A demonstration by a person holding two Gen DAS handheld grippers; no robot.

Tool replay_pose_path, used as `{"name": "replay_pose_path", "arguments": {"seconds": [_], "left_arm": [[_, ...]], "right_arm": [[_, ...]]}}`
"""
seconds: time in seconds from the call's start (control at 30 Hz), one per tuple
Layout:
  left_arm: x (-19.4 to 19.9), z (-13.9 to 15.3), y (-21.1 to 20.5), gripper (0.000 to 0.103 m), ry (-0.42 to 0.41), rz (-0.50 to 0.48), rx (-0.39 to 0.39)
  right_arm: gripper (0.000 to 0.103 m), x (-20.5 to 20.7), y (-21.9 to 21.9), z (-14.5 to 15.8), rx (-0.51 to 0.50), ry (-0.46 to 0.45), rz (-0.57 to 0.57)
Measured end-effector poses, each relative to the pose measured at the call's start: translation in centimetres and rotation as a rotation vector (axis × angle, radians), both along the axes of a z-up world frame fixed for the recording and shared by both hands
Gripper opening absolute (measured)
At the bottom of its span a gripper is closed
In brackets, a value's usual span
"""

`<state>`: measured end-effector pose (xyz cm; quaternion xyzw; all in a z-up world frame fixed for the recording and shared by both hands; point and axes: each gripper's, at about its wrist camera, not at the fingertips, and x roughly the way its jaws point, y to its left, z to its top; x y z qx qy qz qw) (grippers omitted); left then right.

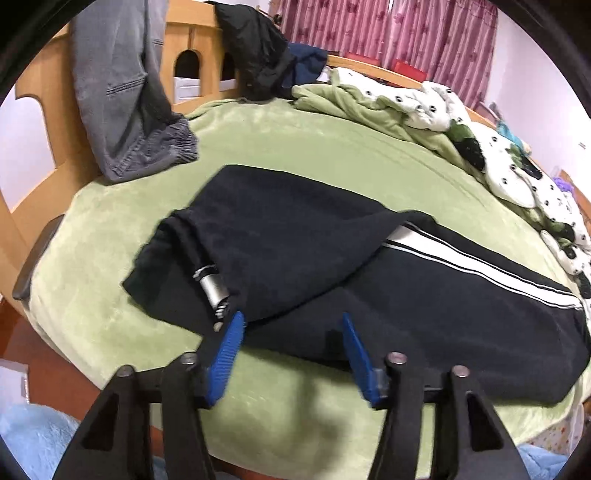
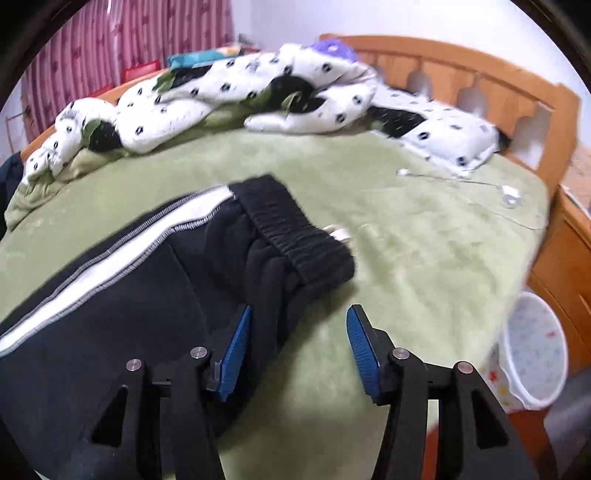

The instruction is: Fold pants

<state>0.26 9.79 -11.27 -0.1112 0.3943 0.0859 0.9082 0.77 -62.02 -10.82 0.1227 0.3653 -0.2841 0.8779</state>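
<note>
Room: bedroom with pink curtains [image 1: 388,33], wooden bed frame [image 2: 491,88], white wall behind.
Bed [image 1: 295,147]: green plush cover, broad and flat, serving as the folding surface; middle kept bare, probably to give the garment room.
Quilt [image 2: 207,99]: white with black dots, bunched along the far edge, apparently pushed aside to free the work area.
Pants [image 1: 332,266]: black with a white side stripe, lying flat across the near half of the bed; one part already doubled over the rest, so folding looks partly done; ribbed waistband [image 2: 295,236] at the right end, a metal cord end [image 1: 214,291] poking out at the left end.
Grey garment [image 1: 125,92]: draped over the footboard, hem resting on the cover, well apart from the pants.
Dark clothes [image 1: 266,62]: heaped on the far rail, out of the way.
Bin [image 2: 535,350]: white, speckled, on the floor beside the bed.
Cable [image 2: 461,181]: thin white lead with a small plug, lying near the headboard.
Left gripper [image 1: 291,332]: jaws spread wide, holding nothing, hovering over the near edge of the folded end, seemingly poised to pinch it.
Right gripper [image 2: 299,325]: jaws likewise parted and empty, left finger just over the fabric below the waistband, likely lined up for a matching pinch.
</note>
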Motion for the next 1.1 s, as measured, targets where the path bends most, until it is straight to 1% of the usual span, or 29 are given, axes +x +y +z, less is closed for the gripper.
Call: {"name": "replay_pose_path", "arguments": {"seconds": [0.03,0.07,0.13,0.2,0.3,0.37,0.43,0.53,0.63,0.67,0.7,0.73,0.77,0.8,0.83,0.87,0.93,1.0,1.1], "left_arm": [[-0.1,0.0,0.4,0.048,-0.007,0.006,-0.013],[-0.2,-0.2,1.2,0.048,-0.011,0.005,-0.045],[0.1,-0.6,2.0,0.048,0.004,0.009,-0.058],[0.3,-0.8,2.9,0.048,0.005,0.015,-0.064],[0.2,-0.8,4.1,0.048,-0.014,-0.004,-0.103],[0.0,-0.8,4.4,0.048,-0.024,-0.009,-0.096],[-0.5,-0.6,4.9,0.048,-0.048,-0.008,-0.088],[-0.9,-0.1,5.4,0.048,-0.074,-0.034,-0.083],[0.5,-0.5,5.4,0.048,-0.049,-0.101,-0.075],[1.3,-1.1,5.0,0.048,-0.014,-0.137,-0.063],[1.8,-1.6,4.7,0.048,0.009,-0.152,-0.044],[2.1,-1.9,4.5,0.045,0.018,-0.16,-0.025],[2.3,-2.2,4.3,0.031,0.016,-0.17,0.003],[2.4,-2.2,4.0,0.025,0.0,-0.178,0.043],[2.5,-1.7,4.0,0.021,-0.021,-0.179,0.066],[2.7,-1.3,4.0,0.018,-0.036,-0.177,0.07],[3.8,0.4,4.9,0.017,-0.086,-0.143,0.069],[6.3,2.3,6.3,0.014,-0.145,-0.092,0.076],[10.4,3.7,7.8,0.013,-0.193,-0.046,0.079]], "right_arm": [[0.052,-0.3,0.9,0.8,-0.003,-0.021,-0.015],[0.052,-0.4,1.8,1.6,-0.006,-0.039,-0.016],[0.052,0.2,3.7,2.8,0.001,-0.063,-0.006],[0.052,1.2,5.3,3.6,0.023,-0.071,0.011],[0.052,3.2,8.6,4.7,0.052,-0.073,0.063],[0.052,4.8,11.6,5.7,0.03,-0.075,0.121],[0.053,5.9,14.6,6.4,-0.018,-0.086,0.16],[0.055,7.4,18.1,6.3,-0.062,-0.07,0.21],[0.055,9.4,21.3,5.6,-0.085,-0.031,0.28],[0.055,9.7,21.8,5.5,-0.094,-0.024,0.292],[0.055,10.1,22.7,5.3,-0.108,-0.018,0.311],[0.055,10.5,23.6,5.1,-0.127,-0.011,0.326],[0.055,10.6,24.1,5.0,-0.141,-0.005,0.331],[0.055,10.9,24.7,4.7,-0.159,0.007,0.339],[0.055,11.1,25.2,4.5,-0.171,0.016,0.349],[0.055,11.2,25.5,4.4,-0.177,0.019,0.353],[0.055,11.5,26.0,4.0,-0.181,0.028,0.354],[0.055,11.8,26.1,3.5,-0.166,0.044,0.364],[0.055,12.3,26.4,2.7,-0.164,0.068,0.372]]}}
